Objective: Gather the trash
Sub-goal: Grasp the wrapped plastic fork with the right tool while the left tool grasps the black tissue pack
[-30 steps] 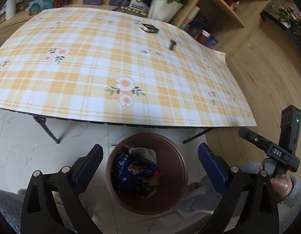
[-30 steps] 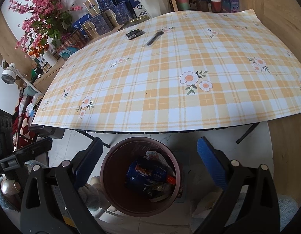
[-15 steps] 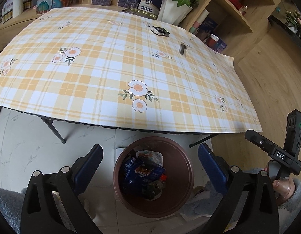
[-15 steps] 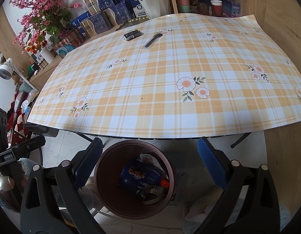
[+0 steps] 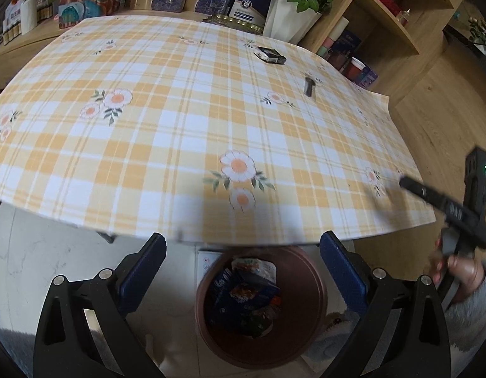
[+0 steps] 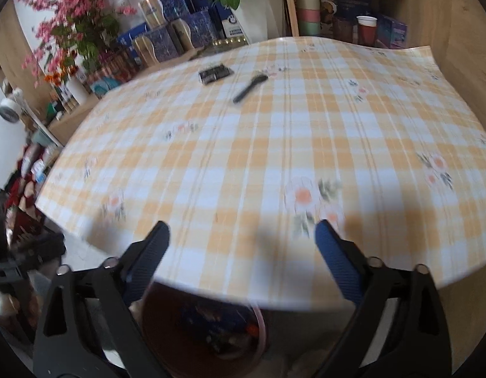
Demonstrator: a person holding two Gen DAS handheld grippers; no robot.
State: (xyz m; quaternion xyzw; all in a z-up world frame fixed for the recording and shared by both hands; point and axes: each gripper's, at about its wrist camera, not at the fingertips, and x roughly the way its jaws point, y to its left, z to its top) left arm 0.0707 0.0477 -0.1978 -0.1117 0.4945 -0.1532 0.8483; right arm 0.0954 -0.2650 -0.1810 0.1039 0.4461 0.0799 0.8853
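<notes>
A brown round bin [image 5: 312, 286] stands on the floor under the table's near edge, with blue snack wrappers [image 5: 243, 296] and other trash inside. My left gripper [image 5: 241, 242] hangs open above it, nothing between its blue pads. On the far side of the plaid tablecloth [image 5: 180, 126] lie a black box [image 5: 269, 55] and a small dark stick-like item [image 5: 309, 86]. In the blurred right wrist view my right gripper [image 6: 242, 230] is over the table's near edge, its jaws closing on nothing. The bin [image 6: 167, 330] shows half hidden below; the box [image 6: 216, 73] and dark item [image 6: 250, 88] lie far ahead.
Blue boxes, a white pot of red roses [image 5: 290, 19] and pink flowers [image 6: 72, 25] line the back of the table. Wooden shelves with cups [image 5: 356, 66] stand at right. A hand [image 5: 460, 271] holds the other gripper at right. White tiled floor lies left of the bin.
Both grippers moved forward over the table; the bin slid down in both views and is now partly under the table edge. The right jaws have narrowed a little.
</notes>
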